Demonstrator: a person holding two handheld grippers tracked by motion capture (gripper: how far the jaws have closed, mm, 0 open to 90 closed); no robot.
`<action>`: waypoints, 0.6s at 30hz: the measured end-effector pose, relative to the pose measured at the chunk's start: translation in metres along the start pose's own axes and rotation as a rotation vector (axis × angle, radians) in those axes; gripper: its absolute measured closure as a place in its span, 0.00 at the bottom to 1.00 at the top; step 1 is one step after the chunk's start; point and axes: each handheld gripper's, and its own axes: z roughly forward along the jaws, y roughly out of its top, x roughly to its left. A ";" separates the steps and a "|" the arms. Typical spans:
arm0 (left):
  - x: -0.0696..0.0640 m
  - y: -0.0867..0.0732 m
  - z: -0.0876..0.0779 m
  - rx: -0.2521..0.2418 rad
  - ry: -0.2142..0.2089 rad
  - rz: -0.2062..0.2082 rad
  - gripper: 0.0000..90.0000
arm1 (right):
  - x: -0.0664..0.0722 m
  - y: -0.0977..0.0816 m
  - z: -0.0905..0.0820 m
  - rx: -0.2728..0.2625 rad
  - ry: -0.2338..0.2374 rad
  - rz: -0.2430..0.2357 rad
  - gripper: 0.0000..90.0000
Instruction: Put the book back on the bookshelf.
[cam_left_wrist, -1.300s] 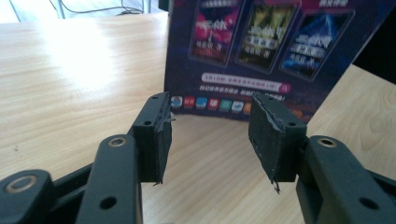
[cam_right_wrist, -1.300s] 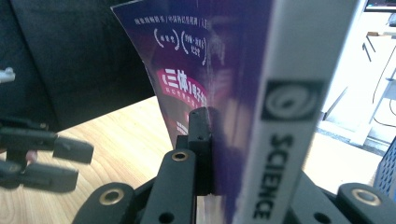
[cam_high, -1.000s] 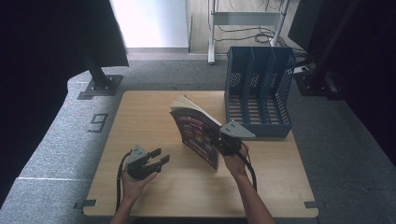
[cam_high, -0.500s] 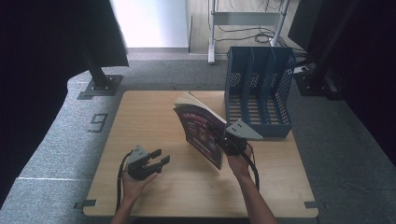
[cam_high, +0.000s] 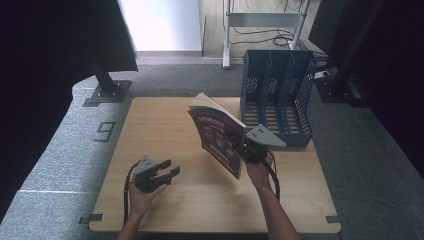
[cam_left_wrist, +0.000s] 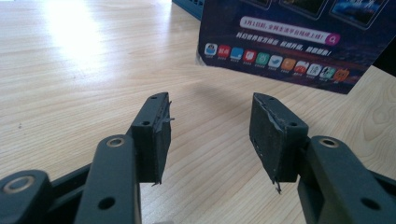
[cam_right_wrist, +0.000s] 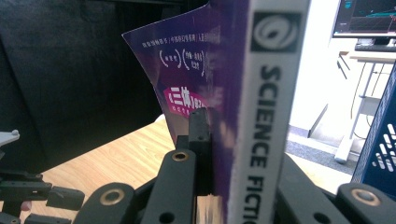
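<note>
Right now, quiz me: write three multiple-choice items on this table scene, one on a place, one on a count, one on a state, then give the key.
1. Where does the blue perforated plastic file rack stand?
A. at the table's far right corner
B. at the table's near left corner
C. on the floor

2. How many slots does that rack have?
A. one
B. three
C. six

3. What is the state of the right gripper?
A. open above the table
B. lying on the table
C. shut on the purple paperback book

Key:
1 A, the high view shows the rack on the light wooden table at its far right corner.
2 B, two dividers split it into three slots.
3 C, the right gripper view shows the jaws clamped by the book's spine, the book upright.
</note>
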 end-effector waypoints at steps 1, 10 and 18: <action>0.000 0.000 0.000 0.000 0.000 0.000 0.54 | 0.000 0.000 0.000 0.000 0.000 0.000 0.91; -0.001 -0.001 0.000 0.006 -0.003 0.004 0.54 | -0.003 0.006 -0.001 -0.009 -0.006 0.003 0.91; -0.002 -0.001 0.002 0.018 -0.006 0.009 0.54 | -0.005 0.014 -0.004 -0.023 -0.021 0.004 0.91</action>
